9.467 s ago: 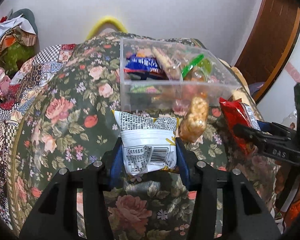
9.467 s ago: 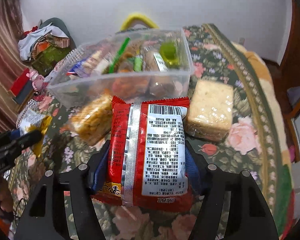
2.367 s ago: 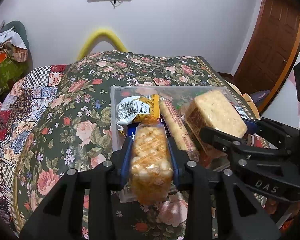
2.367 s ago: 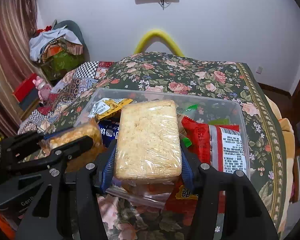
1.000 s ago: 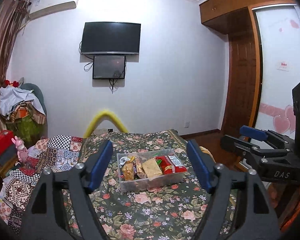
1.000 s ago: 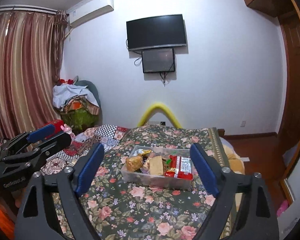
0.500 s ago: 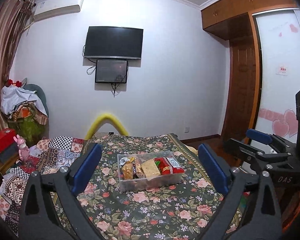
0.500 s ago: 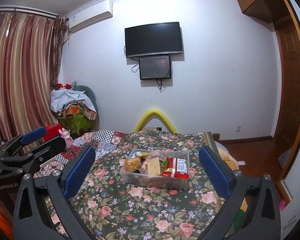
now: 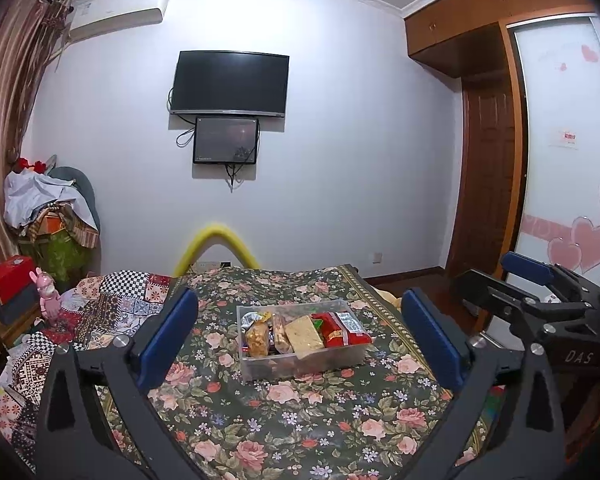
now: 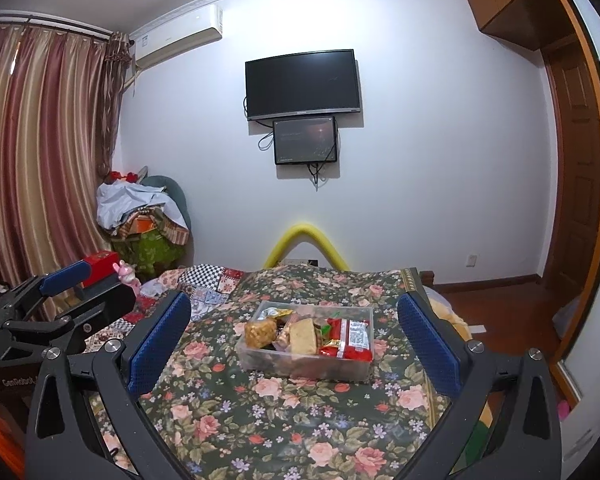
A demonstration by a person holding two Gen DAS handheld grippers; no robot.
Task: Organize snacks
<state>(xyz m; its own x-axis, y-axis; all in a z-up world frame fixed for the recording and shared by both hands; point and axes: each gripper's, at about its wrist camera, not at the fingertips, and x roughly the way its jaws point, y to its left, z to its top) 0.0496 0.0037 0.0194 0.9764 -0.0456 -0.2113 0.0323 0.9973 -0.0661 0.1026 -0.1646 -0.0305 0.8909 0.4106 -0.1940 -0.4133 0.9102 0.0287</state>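
Both our grippers, left (image 9: 300,338) and right (image 10: 294,338), have pulled back, spread empty; snacks (image 9: 300,334) seemingly fill the clear box (image 9: 300,364).

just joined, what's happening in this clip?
A person holds a two-finger tool in each hand, both open and empty: the left tool and the right tool. Both are held well back from the clear plastic bin on the floral bedspread. The bin holds the snacks, including a red foil packet and a pale wrapped cake. No loose snacks are visible on the spread.
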